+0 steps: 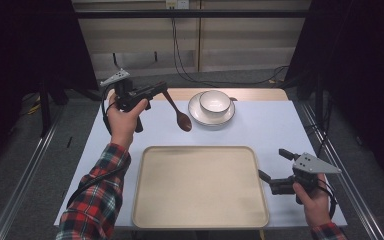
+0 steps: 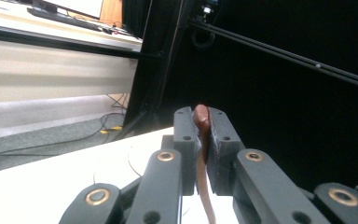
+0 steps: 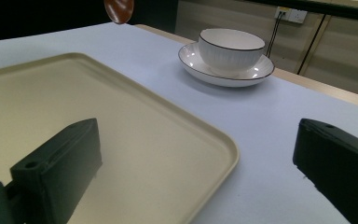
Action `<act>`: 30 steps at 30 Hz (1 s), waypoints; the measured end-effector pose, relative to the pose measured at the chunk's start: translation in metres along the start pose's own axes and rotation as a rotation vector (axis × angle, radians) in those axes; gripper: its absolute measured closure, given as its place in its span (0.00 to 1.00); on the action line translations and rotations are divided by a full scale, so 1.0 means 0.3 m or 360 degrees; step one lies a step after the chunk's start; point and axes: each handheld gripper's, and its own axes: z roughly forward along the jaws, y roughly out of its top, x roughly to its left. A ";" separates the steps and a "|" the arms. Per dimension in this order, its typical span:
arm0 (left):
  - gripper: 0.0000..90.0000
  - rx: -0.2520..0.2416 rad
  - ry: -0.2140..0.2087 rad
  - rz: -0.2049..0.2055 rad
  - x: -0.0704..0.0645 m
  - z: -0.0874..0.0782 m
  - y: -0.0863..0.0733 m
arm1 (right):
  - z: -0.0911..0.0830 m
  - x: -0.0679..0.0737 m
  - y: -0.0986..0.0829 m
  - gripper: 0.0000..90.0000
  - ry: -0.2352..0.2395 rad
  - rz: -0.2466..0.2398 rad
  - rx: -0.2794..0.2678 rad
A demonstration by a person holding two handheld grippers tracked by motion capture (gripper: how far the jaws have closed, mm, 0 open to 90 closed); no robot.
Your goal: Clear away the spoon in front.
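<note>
High view: the brown spoon (image 1: pixel 176 112) hangs in the air w/ its bowl end down, just beyond the far left corner of the tray (image 1: pixel 200 220) and left of the saucer (image 1: pixel 196 114). The left gripper (image 1: pixel 163 90) is clenched on the top of the handle; in the left gripper view the handle (image 2: pixel 203 140) runs pinched between the two jaws. Holding the handle end leaves the bowl end free, which looks suited to lowering the spoon flat onto a surface or into a dish.

The white bowl (image 1: pixel 215 101) sits on the saucer, beyond the tray's far edge, approx. at its middle; the two are stacked, so they can likely move as one unit.

The right gripper (image 1: pixel 272 165) waits just off the tray's right edge, near its lower half, jaws spread wide and holding nothing. The right gripper view shows the tray's raised rim (image 3: pixel 223 140) between the jaws, w/ bowl (image 3: pixel 231 48) and saucer (image 3: pixel 200 67) well beyond it.

Open room: the tray's inner surface is bare throughout. The table (image 1: pixel 275 125) cover is free between tray and saucer, and to the right of the saucer. The tray rim is low, so the spoon's bowl end should clear it w/ little lift.
</note>
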 end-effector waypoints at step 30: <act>0.93 0.0197 -0.0112 0.0014 -0.046 -0.072 -0.026 | 0.004 0.004 -0.004 0.01 0.0007 -0.0017 0.0002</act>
